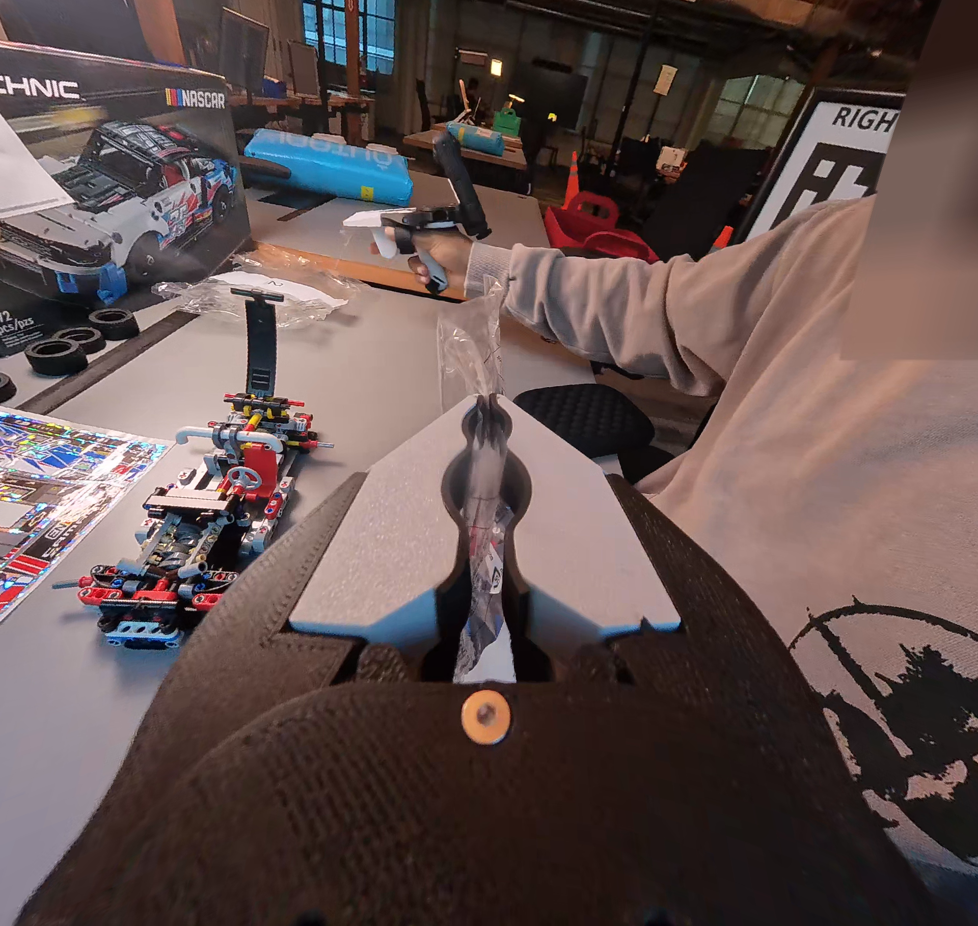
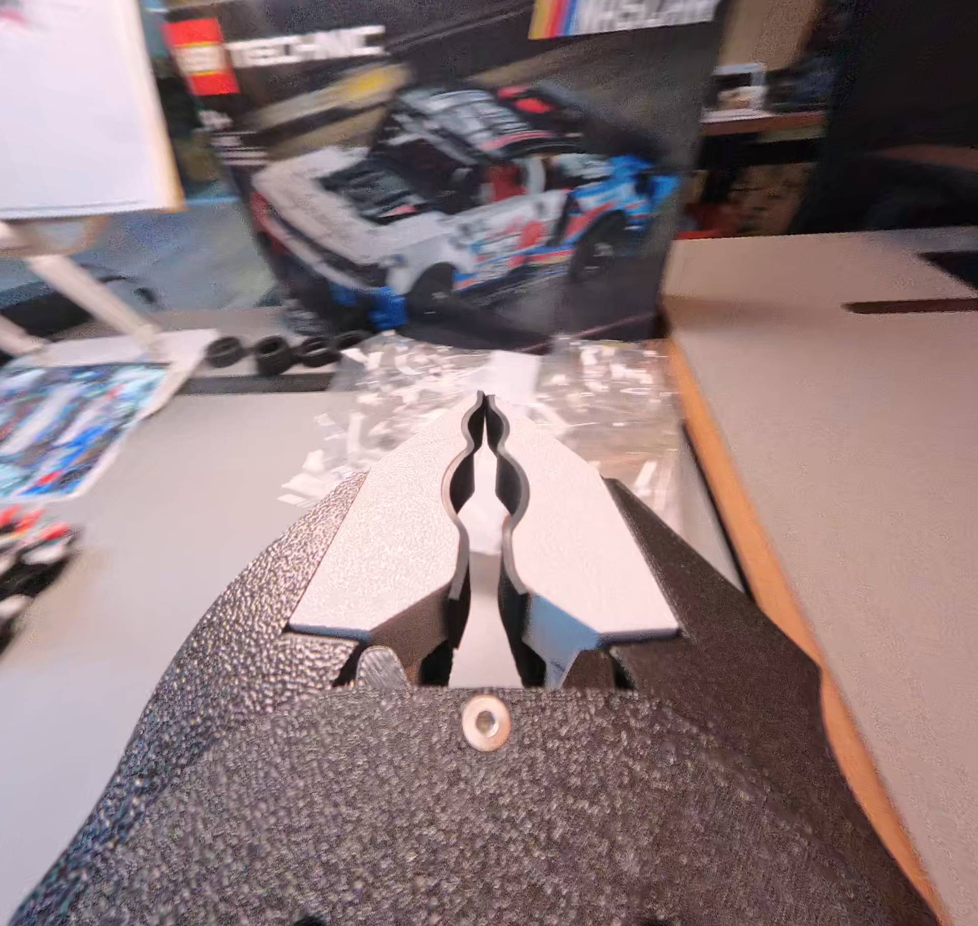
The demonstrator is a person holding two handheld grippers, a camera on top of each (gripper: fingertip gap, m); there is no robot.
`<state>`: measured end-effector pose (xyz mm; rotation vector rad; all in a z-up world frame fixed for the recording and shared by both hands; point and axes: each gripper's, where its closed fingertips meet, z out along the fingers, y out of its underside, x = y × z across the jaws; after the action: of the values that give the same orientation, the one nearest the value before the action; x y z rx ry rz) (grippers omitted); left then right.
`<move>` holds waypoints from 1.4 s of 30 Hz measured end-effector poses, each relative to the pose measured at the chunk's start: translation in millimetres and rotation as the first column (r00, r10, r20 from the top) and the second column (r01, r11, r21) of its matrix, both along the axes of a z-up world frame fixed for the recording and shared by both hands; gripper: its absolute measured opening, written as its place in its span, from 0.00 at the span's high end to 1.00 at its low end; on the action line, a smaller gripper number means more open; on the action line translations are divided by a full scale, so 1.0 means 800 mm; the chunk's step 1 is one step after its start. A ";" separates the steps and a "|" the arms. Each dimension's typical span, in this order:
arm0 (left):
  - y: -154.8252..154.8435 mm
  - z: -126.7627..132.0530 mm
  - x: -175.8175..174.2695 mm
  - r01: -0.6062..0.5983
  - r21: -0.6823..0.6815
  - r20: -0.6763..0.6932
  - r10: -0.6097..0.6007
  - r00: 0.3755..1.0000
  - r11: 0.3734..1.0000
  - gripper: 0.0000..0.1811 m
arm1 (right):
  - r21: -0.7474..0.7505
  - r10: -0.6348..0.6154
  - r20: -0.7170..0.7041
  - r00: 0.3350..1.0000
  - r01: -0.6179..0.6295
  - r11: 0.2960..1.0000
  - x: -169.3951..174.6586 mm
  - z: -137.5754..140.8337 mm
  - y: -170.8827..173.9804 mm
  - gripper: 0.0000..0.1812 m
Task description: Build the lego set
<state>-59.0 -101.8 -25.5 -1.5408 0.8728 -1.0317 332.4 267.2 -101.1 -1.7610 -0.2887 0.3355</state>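
Between its pinched fingers, the left gripper clamps a clear parts bag. At nine o'clock lies the half-built car chassis. The right gripper is closed and empty.

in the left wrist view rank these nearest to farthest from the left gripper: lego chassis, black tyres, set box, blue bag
1. lego chassis, just left of the left gripper, which is shut on a clear parts bag
2. black tyres, far left, beyond the chassis
3. set box, upright behind the tyres
4. blue bag, on the far table

Dim indoor light with daylight windows behind; right wrist view motion-blurred, both bowed at edges.
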 end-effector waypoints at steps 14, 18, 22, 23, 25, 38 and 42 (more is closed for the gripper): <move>0.005 -0.008 0.000 -0.021 -0.005 0.015 0.021 1.000 1.000 1.00 | -0.250 -0.261 0.454 0.852 0.403 0.881 0.157 -0.110 0.048 0.98; 0.007 -0.008 0.007 -0.014 0.002 0.001 0.014 1.000 1.000 1.00 | -0.168 -0.250 0.607 0.755 0.429 0.888 0.163 -0.085 0.029 0.83; 0.009 -0.008 0.015 -0.013 0.018 -0.020 0.014 1.000 1.000 1.00 | -0.066 -0.111 0.447 0.887 0.156 0.986 0.088 -0.016 0.008 0.85; 0.010 -0.008 0.017 -0.013 0.022 -0.026 0.014 1.000 1.000 1.00 | -0.026 0.036 0.375 0.926 -0.028 0.999 0.037 0.013 -0.012 0.86; 0.012 -0.007 0.023 -0.006 0.025 -0.038 0.007 0.999 1.000 1.00 | 0.037 0.397 0.262 0.879 -0.421 0.906 -0.078 0.070 -0.086 0.88; 0.021 0.016 0.071 0.005 0.138 -0.141 0.015 0.990 0.990 0.99 | -0.335 0.846 0.477 -0.240 -0.939 -0.077 -0.382 0.141 -0.442 0.76; 0.024 0.023 0.065 -0.032 0.158 -0.129 0.053 0.990 0.987 0.97 | -0.407 0.779 0.550 -0.302 -0.911 -0.066 -0.406 0.132 -0.443 0.79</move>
<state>-6.9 -82.2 -7.0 -1.5018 0.9848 -0.8172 7.2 -87.2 4.7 -0.9376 -2.3038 0.6617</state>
